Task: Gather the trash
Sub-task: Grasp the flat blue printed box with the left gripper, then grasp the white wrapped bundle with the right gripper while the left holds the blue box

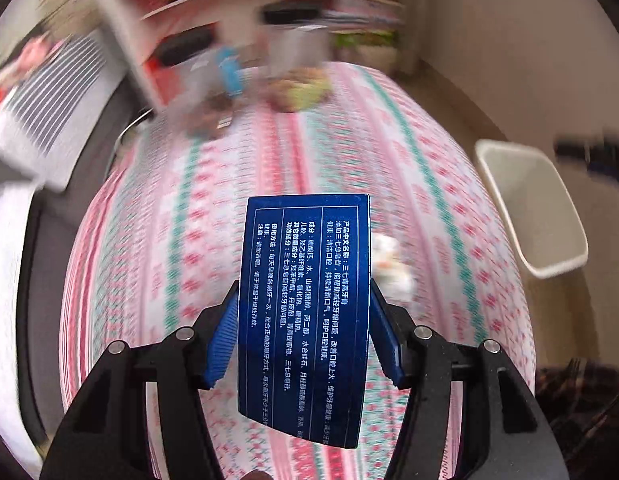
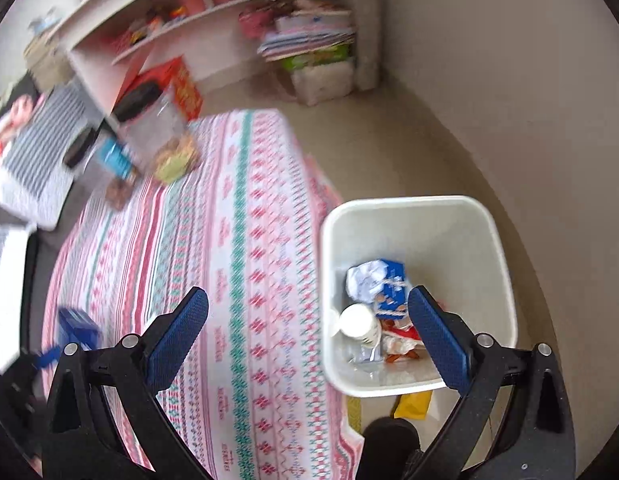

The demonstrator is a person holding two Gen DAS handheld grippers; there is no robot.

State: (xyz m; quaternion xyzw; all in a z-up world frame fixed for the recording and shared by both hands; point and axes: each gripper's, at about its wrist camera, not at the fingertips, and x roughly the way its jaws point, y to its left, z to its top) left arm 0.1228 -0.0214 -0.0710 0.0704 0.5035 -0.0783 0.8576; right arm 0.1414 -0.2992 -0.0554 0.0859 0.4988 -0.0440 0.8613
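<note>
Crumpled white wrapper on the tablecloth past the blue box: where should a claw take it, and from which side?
Judging from the blurred left wrist view, the crumpled white wrapper lies loose on the tablecloth, low and shapeless. Best come from above and pinch its raised middle folds. The right claw is open and empty; the left claw holds the blue box.

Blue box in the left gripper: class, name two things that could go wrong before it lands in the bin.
1. The blue box is pinched only across its narrow sides by the left gripper, and sticks out well past the fingers, so it may twist or slip.
2. The white bin stands on the floor beside the table; released early, the box could hit its rim or land on the patterned cloth.
</note>
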